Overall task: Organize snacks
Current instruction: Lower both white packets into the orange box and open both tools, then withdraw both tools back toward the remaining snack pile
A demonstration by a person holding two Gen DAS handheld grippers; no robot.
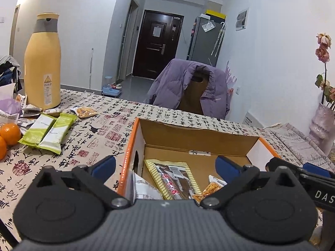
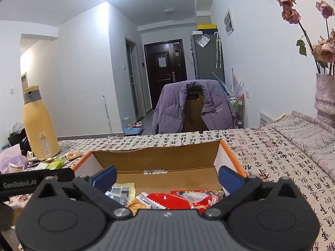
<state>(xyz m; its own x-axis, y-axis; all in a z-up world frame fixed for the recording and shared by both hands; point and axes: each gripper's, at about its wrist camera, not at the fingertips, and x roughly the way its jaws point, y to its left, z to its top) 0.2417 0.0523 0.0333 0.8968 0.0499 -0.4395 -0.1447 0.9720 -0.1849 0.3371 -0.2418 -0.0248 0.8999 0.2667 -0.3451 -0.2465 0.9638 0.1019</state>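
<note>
An open cardboard box (image 1: 199,133) with an orange rim stands on the table right before both grippers. Inside lie a yellow striped packet (image 1: 167,175) with a brown and red bar on it, a white packet (image 1: 144,188) and an orange packet (image 1: 211,188). My left gripper (image 1: 166,166) is open, one finger outside the box's left wall and the other inside; nothing is between them. In the right wrist view the box (image 2: 159,159) holds a red packet (image 2: 173,201) and other wrappers. Above them my right gripper (image 2: 167,176) is open and empty.
Two green and white packets (image 1: 48,132), a small orange packet (image 1: 84,112), more wrappers and oranges (image 1: 10,133) lie at the left by a tall yellow flask (image 1: 43,62). A vase (image 2: 326,100) of dried roses stands at the right. A chair with a purple jacket (image 1: 188,87) is behind the table.
</note>
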